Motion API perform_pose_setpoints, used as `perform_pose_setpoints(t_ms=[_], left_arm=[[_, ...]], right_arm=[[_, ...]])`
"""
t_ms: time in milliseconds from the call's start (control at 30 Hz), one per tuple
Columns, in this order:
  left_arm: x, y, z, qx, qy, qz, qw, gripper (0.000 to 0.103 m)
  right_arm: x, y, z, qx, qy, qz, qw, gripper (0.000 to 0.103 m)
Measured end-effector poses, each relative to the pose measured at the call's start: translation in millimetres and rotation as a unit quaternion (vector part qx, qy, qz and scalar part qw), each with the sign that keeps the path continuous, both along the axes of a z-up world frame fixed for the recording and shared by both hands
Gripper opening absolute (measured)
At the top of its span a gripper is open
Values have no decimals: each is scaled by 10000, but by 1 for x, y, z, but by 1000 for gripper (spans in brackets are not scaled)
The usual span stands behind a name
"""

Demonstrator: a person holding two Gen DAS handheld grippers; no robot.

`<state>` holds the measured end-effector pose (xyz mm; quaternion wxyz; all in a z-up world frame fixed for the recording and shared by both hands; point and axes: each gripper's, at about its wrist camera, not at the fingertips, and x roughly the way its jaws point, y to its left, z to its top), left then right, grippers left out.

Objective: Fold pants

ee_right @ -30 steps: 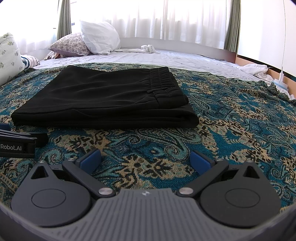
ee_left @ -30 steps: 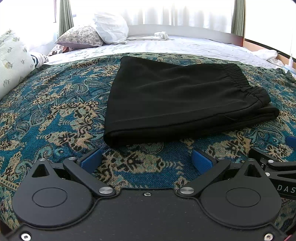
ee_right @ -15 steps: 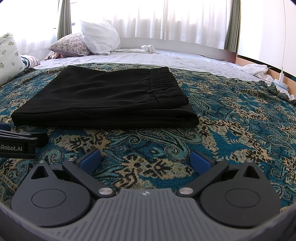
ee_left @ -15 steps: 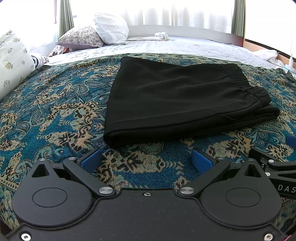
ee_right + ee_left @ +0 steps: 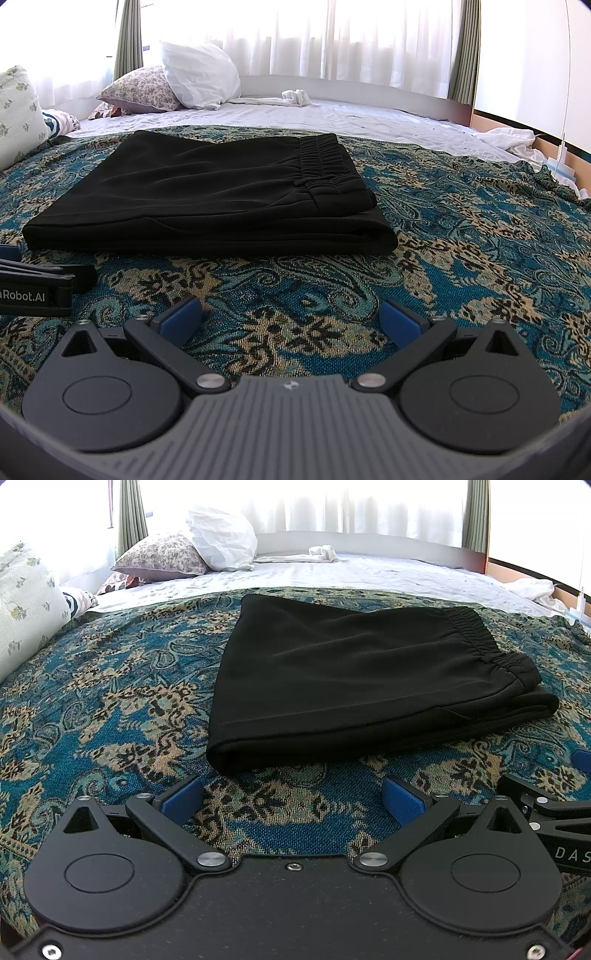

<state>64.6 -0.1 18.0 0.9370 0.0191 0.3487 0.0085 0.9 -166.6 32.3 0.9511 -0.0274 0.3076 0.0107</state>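
Note:
Black pants (image 5: 362, 679) lie folded in a flat rectangle on the blue patterned bedspread (image 5: 110, 709), elastic waistband to the right. They also show in the right wrist view (image 5: 207, 195). My left gripper (image 5: 293, 799) is open and empty, resting low on the bedspread just in front of the pants' near left corner. My right gripper (image 5: 291, 317) is open and empty, in front of the pants' near right part. The left gripper's side shows at the left edge of the right wrist view (image 5: 37, 284).
Pillows (image 5: 218, 539) lie at the bed's far left, a floral cushion (image 5: 26, 602) at the left edge. A white cloth (image 5: 321, 552) lies near the headboard. White sheet (image 5: 369, 576) lies beyond the bedspread; crumpled white fabric (image 5: 509, 142) at far right.

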Motion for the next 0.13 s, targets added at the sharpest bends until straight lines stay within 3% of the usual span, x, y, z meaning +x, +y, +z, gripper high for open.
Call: perform_pose_setpoints(t_ms=[133], left_arm=[[0, -1, 0, 2, -3, 4, 10000, 103]], right_arm=[[0, 0, 0, -1, -3, 0, 10000, 103]])
